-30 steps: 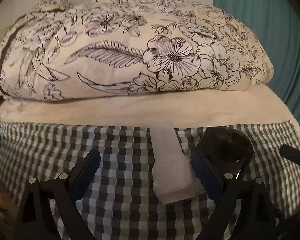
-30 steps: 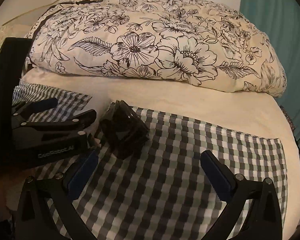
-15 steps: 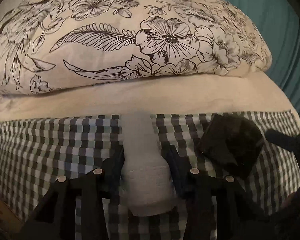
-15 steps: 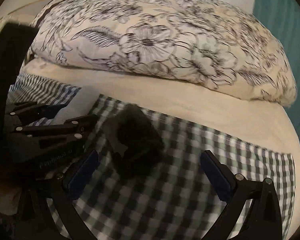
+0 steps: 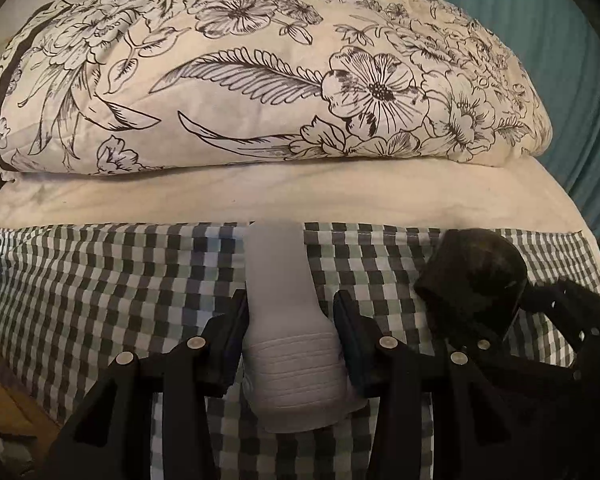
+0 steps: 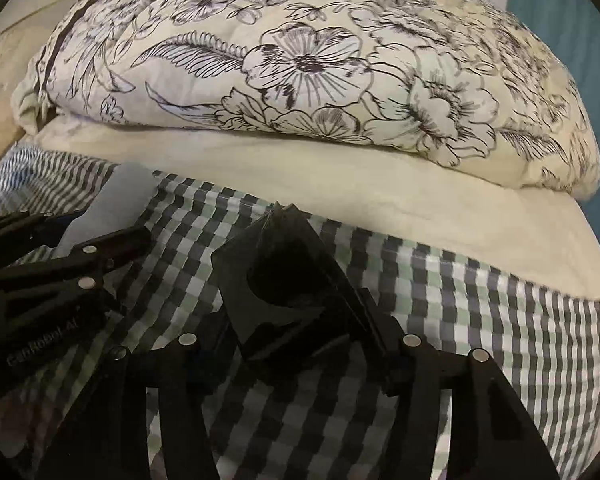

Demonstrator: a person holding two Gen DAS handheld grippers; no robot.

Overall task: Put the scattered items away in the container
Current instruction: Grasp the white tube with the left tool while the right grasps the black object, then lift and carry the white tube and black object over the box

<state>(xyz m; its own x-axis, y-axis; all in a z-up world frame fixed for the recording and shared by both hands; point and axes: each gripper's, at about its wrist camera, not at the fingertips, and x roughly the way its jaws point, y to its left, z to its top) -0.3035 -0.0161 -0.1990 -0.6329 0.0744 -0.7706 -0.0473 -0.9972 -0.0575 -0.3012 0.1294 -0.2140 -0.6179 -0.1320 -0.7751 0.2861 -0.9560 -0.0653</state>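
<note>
My left claw (image 5: 290,344) pinches the pale grey folded sock (image 5: 284,320) at its near cuff, to lift it cleanly off the checked cloth (image 5: 100,280). My right claw (image 6: 300,336) is closing around the black folded item (image 6: 284,280). The floral duvet (image 5: 260,72) lies beyond; no container shows.

A floral quilt (image 5: 260,80) lies folded behind the checked cloth (image 5: 100,280).

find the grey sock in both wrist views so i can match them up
Left wrist: grey sock low centre, between the left gripper pads.
Right wrist: it shows at far left, on the checked cloth.
Shared landmark: floral duvet behind.
</note>
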